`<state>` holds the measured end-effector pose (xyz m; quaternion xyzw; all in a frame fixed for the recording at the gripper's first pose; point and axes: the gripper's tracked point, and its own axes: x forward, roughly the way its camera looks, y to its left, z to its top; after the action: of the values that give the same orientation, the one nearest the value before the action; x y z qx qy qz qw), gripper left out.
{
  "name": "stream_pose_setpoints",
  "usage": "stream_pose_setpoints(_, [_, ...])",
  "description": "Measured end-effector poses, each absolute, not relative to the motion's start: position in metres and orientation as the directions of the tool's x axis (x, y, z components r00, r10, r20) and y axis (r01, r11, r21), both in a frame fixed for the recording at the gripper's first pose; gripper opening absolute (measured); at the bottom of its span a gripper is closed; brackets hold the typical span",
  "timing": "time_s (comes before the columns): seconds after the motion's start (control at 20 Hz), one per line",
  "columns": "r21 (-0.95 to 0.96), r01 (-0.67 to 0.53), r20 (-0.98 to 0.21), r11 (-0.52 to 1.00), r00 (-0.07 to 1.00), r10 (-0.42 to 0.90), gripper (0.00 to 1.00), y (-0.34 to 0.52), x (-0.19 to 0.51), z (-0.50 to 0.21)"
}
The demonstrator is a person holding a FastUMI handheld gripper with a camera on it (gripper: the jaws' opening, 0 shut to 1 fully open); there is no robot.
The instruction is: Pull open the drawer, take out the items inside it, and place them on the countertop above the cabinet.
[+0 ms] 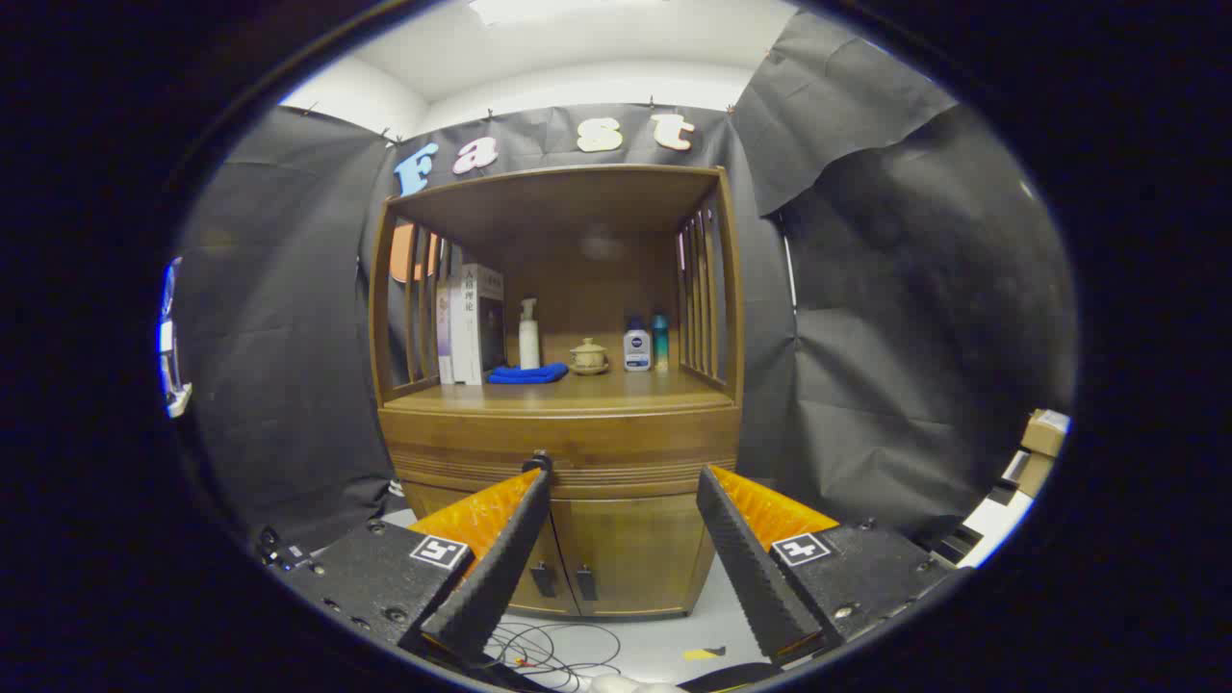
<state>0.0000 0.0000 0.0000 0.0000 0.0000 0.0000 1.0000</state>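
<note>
Two fingers of the tool [624,472] spread, gripping nothing; center on the drawer knob [537,463] mid-frame, pinch squarely, pull the drawer [616,448] straight out.

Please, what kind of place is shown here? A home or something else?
Probably a staged recording booth, not a real home: black cloth hangs all around as walls, one wooden cabinet stands alone with household items, and loose cables lie on the floor. The open tool faces the cabinet.

Gripper view faces cabinet [563,462] front, level, well back.
</note>
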Motion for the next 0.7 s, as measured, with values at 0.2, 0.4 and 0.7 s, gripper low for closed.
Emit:
stream_pose_setpoints(0.2, [-0.013, -0.001, 0.010, 1.000, 1.000, 0.001, 1.00, 0.002, -0.002, 0.007])
stream_pose_setpoints(0.4, [-0.022, -0.006, 0.020, 1.000, 1.000, 0.006, 1.00, 0.004, -0.003, 0.015])
stream_pose_setpoints(0.7, [-0.039, -0.010, 0.019, 0.999, 1.000, 0.011, 1.00, 0.008, -0.002, 0.016])
